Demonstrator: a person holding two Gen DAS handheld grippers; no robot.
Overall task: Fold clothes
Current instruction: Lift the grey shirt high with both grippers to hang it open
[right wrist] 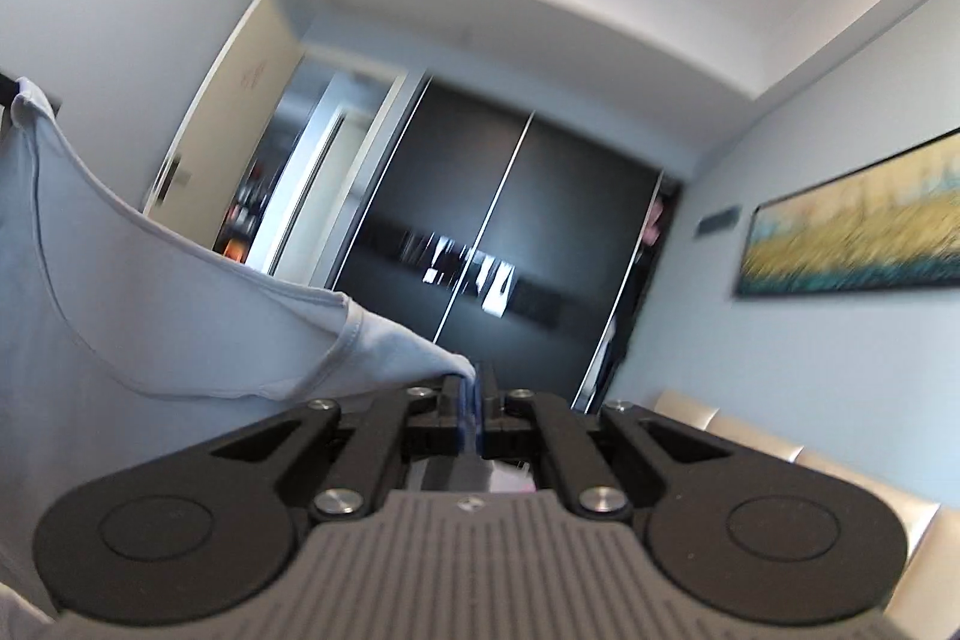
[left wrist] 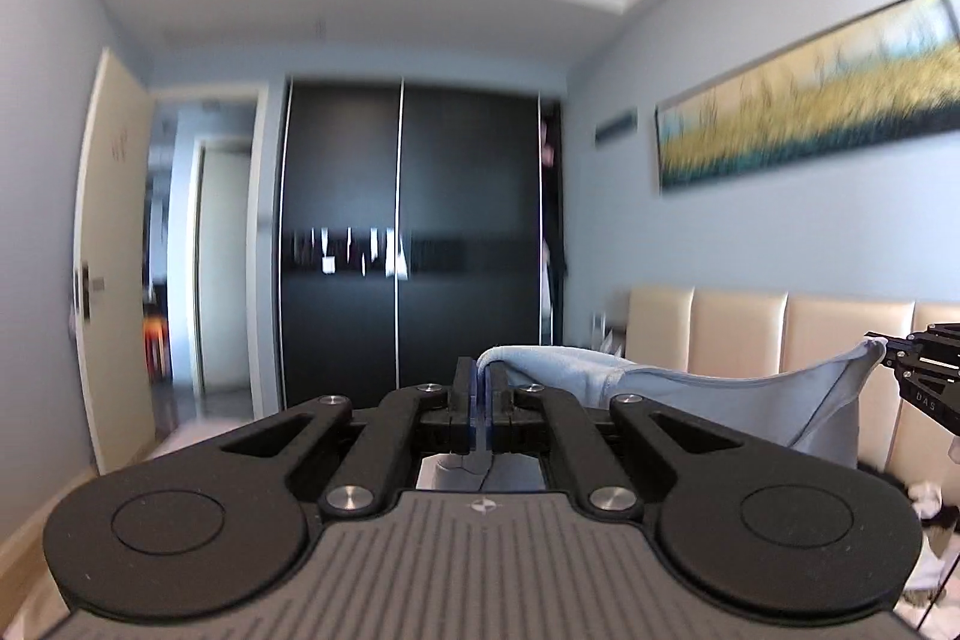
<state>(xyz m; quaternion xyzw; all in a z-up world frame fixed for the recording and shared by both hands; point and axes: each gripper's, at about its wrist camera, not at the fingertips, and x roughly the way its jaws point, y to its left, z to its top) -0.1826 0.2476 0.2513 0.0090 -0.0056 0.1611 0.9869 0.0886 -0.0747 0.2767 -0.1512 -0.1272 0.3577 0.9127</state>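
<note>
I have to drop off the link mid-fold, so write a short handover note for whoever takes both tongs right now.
Left tongs: shut on one end of the light blue garment.
Right tongs: shut on the other end of it; they also show at the right edge of the left wrist view.
Garment: held up in the air, hanging in a sag between the two tongs, in front of the beige padded headboard. Dark wardrobe straight ahead.
Done: garment picked up and spread between both grips.
Left: no fold visible yet; lay it flat and fold. The surface below is out of view.

Soft matt cloth garment (right wrist: 150, 292); glossy dark wardrobe (left wrist: 414, 232).
</note>
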